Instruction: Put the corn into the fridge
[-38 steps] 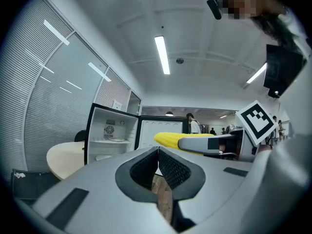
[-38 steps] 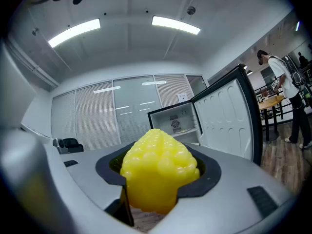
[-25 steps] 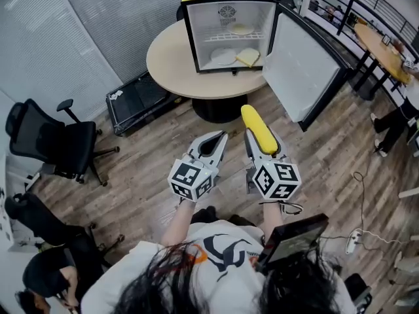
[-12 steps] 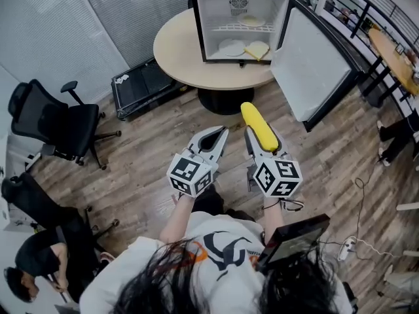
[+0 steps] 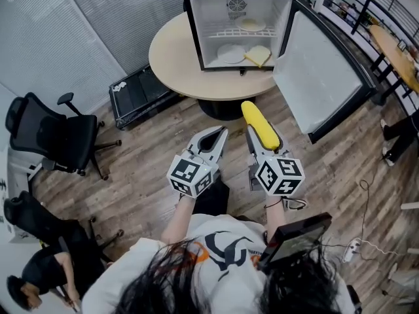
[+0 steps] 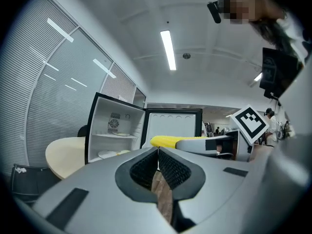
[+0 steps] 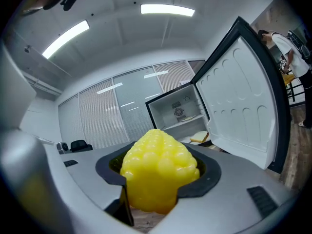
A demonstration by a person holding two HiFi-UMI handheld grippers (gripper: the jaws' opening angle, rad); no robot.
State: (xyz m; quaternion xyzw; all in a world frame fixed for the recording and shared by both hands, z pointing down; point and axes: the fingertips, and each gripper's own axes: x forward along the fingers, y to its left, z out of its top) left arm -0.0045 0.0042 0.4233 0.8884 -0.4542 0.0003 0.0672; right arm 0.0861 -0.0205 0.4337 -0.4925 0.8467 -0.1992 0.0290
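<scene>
Nearer the fridge [image 5: 239,25] now, we grip the corn [image 5: 259,124] in our right gripper [image 5: 262,138], our left gripper [image 5: 221,133] closed and empty.

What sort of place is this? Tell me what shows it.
Probably an office: a black swivel chair, blinds along the glass walls, and a round meeting table carrying a small open fridge.

The right gripper [image 5: 260,140] holds a yellow corn cob [image 5: 259,125] in front of an open black mini fridge [image 5: 196,26].
The fridge stands on a round beige bench [image 5: 171,59]; the left gripper [image 5: 220,133], jaws together, hovers just beside the right.
</scene>
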